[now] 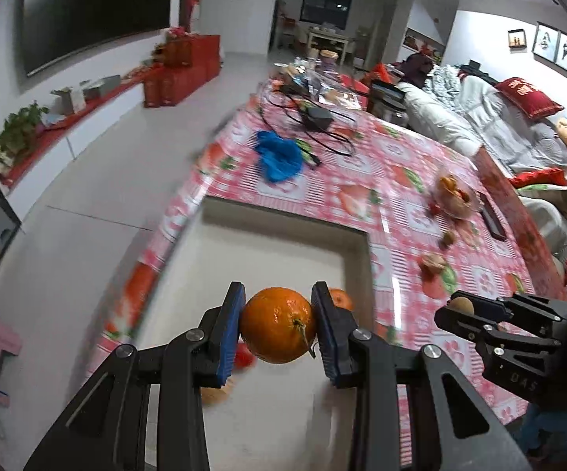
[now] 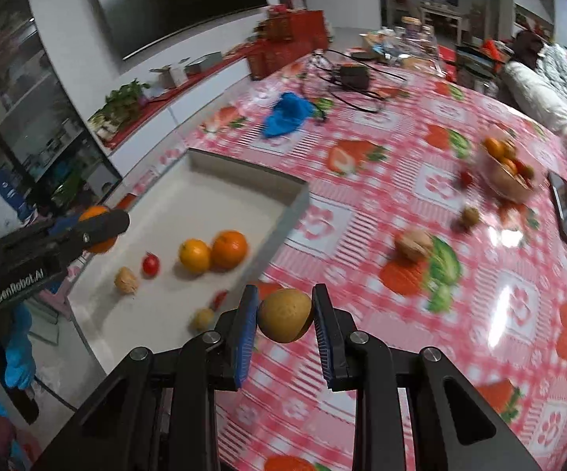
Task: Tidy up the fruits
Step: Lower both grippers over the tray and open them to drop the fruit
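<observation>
Left gripper (image 1: 278, 327), black with blue ribbed pads, pinching a round orange with a short green stem (image 1: 278, 325); pads pressed on both sides of the fruit, held above the shallow white rectangular tray (image 1: 283, 219). Same orange seen from the right wrist view at the far left, clamped and hanging over the tray's near-left part. Right gripper (image 2: 286, 316), same build, pinching a small round tan-brown fruit (image 2: 285, 315); pads tight on either side, held over the pink-and-white checked plastic tablecloth with strawberry print (image 2: 401, 180), just beside the tray's right edge. In the tray: a large orange (image 2: 229, 249) touching a smaller yellow-orange citrus (image 2: 194, 255), a small red tomato (image 2: 150, 265) near them, a pale lumpy walnut (image 2: 126, 280), a small tan round fruit (image 2: 203, 318) and a sliver of something red (image 2: 219, 298) near the front edge. On the cloth, well apart from the tray: a clear bowl of small oranges (image 2: 507, 168), a loose walnut (image 2: 414, 244), a small brown round fruit (image 2: 470, 216), a small red fruit (image 2: 465, 177). Dark phone (image 2: 566, 206) lying flat right of the bowl. Crumpled blue plastic glove (image 2: 288, 113) farther back, beside black cables and a black adapter (image 2: 354, 74). Blue-gloved hand (image 2: 18, 357) on the left gripper's handle. Motion blur across much of the table.
</observation>
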Motion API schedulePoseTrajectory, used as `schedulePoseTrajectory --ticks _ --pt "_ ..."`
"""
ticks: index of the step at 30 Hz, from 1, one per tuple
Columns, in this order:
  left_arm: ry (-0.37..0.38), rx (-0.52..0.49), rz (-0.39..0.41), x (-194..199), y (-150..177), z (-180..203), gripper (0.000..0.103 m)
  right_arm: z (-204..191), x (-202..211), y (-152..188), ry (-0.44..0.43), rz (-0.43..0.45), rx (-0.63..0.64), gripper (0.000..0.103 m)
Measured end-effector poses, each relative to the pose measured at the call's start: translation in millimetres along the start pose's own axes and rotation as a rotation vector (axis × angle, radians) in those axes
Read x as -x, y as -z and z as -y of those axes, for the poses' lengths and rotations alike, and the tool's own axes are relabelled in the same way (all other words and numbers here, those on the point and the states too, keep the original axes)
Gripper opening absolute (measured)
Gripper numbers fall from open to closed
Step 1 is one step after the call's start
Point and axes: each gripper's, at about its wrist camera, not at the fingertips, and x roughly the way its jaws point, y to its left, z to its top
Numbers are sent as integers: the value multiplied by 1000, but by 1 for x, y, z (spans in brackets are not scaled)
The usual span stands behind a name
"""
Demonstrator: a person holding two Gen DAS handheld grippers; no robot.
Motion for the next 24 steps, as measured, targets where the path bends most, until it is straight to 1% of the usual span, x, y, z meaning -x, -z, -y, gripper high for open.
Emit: schedulePoseTrajectory --ticks 4,8,10,14,22,24 --pt "-18 23 -34 -17 3 -15 38 -19 -16 -18 -23 -16 38 29" --pt "-24 45 -97 -45 17 -23 38 -36 -37 -32 -43 -48 64 29" --pt "-30 49 -115 -53 23 -25 38 -41 -46 -36 -46 -61 72 29" --pt "-34 59 -125 -60 28 -29 38 -47 -59 -45 -43 -73 80 29" --pt "-47 38 -128 -68 32 -29 39 -50 -86 -55 -59 -116 41 29" --pt "-55 27 -119 -68 33 -27 47 -51 -90 -56 -67 -129 38 29"
